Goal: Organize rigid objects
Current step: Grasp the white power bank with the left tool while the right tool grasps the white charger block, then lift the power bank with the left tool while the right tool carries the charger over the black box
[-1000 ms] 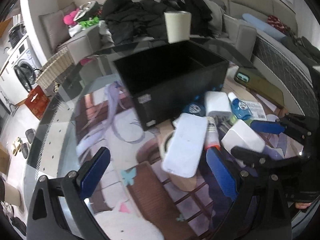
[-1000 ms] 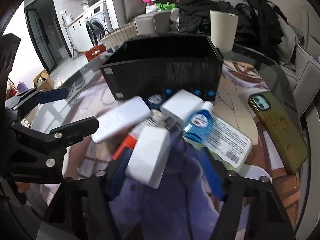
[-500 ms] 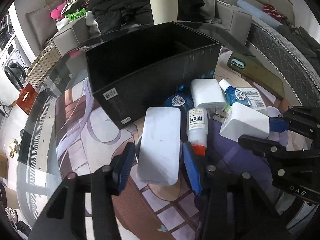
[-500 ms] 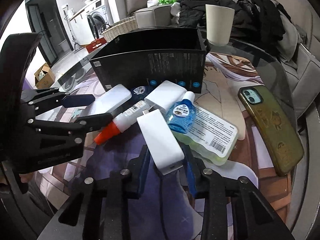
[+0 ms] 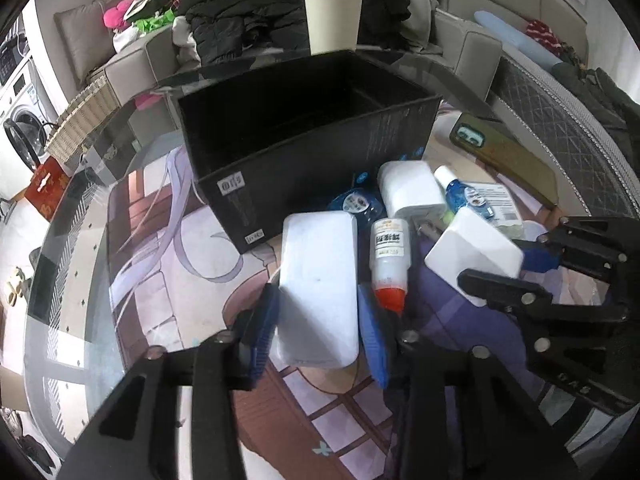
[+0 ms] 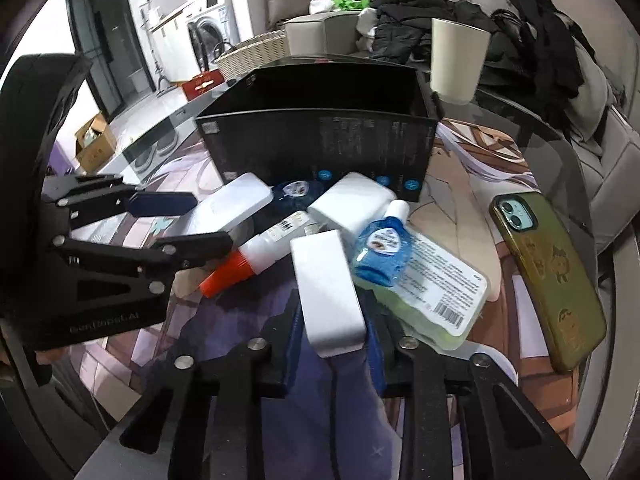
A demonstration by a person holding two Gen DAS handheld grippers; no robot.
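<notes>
Left gripper [image 5: 318,316] clamps the flat white case [image 5: 318,280]; right gripper [image 6: 332,330] clamps the white block [image 6: 326,288]. Each should lift straight up, clearing the glue bottle [image 5: 390,258], then drop into the black box [image 5: 304,120].

On the tabletop [image 5: 92,280], the box [image 5: 304,136] stands behind a cluster: power bank [image 5: 320,280] left, glue bottle [image 5: 390,256] beside it, phone [image 6: 548,276] far right, cup [image 5: 333,22] behind the box

One black box [image 5: 304,140] — three white blocks [image 5: 320,288], two blue bottles [image 6: 382,252].
</notes>
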